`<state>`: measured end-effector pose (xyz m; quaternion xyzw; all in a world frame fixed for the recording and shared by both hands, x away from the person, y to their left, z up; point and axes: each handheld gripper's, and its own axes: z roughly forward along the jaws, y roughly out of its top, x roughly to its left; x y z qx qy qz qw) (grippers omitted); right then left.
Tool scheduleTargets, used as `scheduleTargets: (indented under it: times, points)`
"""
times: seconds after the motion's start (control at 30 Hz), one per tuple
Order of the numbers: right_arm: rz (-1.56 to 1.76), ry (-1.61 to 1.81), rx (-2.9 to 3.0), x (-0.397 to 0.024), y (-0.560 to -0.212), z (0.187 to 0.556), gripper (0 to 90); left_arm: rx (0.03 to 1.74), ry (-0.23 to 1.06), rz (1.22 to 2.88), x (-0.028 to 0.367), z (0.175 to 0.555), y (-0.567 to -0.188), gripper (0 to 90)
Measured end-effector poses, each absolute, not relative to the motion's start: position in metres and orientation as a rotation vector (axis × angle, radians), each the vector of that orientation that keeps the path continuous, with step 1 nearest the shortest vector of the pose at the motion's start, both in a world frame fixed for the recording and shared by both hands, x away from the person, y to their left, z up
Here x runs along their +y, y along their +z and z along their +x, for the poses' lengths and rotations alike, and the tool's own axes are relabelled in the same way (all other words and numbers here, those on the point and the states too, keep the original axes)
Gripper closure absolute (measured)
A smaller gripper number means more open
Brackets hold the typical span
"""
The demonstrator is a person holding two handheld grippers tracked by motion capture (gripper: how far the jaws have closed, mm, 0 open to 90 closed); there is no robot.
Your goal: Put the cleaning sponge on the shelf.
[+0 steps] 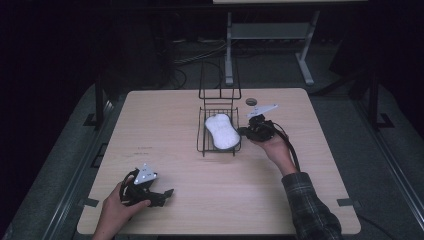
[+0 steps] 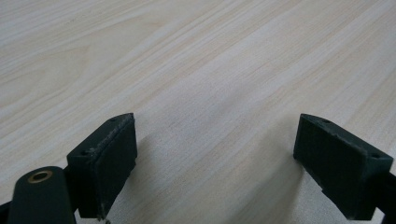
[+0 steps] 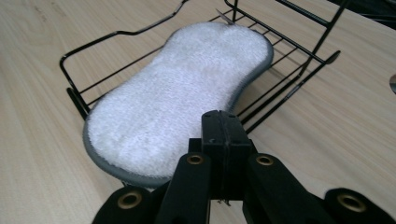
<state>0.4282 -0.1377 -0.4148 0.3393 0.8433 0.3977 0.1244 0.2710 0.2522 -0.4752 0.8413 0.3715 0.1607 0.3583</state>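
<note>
A white, peanut-shaped sponge with a grey edge lies in a black wire basket at the table's middle. In the right gripper view the sponge has one end over the basket's rim. My right gripper sits just right of the basket and points at the sponge. Its jaws are shut together with nothing between them. Whether the tips touch the sponge I cannot tell. My left gripper rests near the table's front left, open over bare wood.
The basket's tall wire back stands upright on its far side. A small dark round disc lies on the table beyond my right gripper. Behind the table stands a grey metal frame.
</note>
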Motion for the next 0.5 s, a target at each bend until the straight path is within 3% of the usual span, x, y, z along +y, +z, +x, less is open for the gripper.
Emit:
scheduleTargets:
  times: [0.5]
  points:
    - [0.912, 1.149, 2.54, -0.113, -0.422, 0.421, 89.9, 0.959, 0.415, 2.17, 0.252, 0.271, -0.475, 12.5]
